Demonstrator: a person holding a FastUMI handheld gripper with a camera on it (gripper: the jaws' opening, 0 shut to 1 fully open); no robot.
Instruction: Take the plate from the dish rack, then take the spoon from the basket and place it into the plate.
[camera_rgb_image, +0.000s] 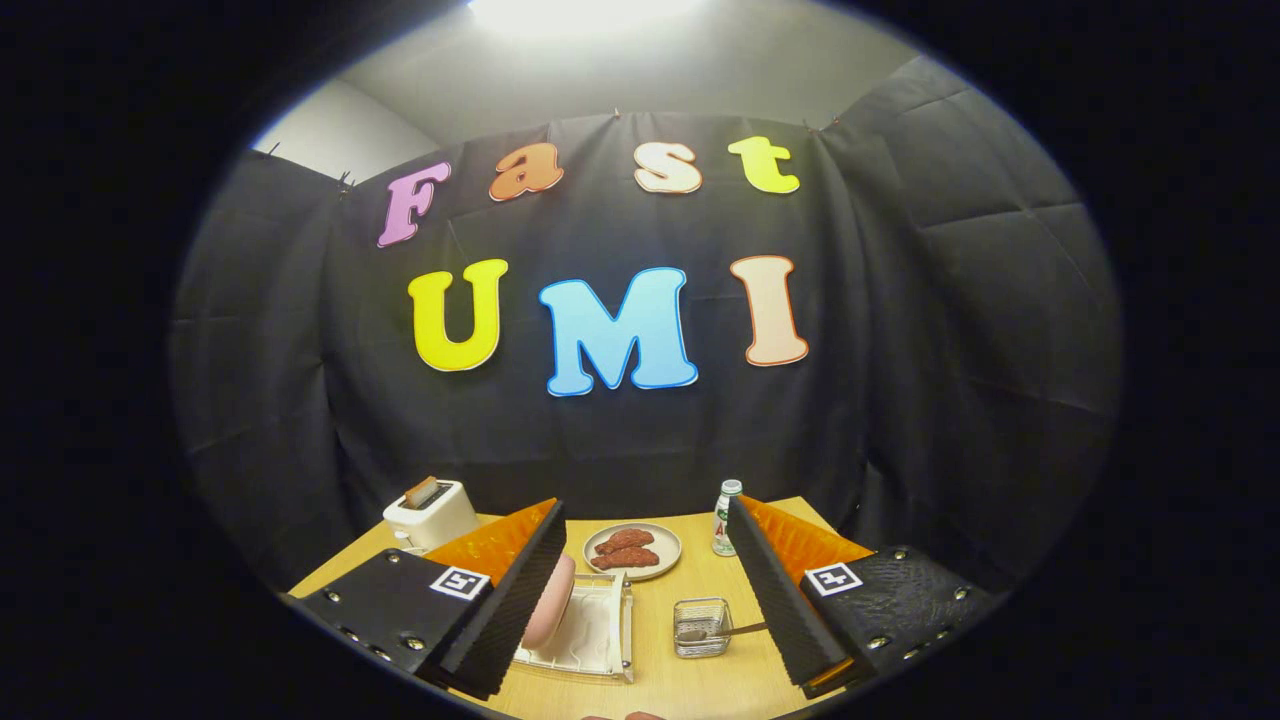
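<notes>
Claw (650, 590) spread wide, holding nothing, above the pale wooden surface (700, 680). The round pink plate (552, 600) stands on edge in the white plastic dish rack (590, 640) at seven o'clock, beside the left finger; the metal spoon (715, 632) lies in the small wire basket (701, 627) at five o'clock. An off-centre grip on the plate's rim could let it slip or drag the rack.
</notes>
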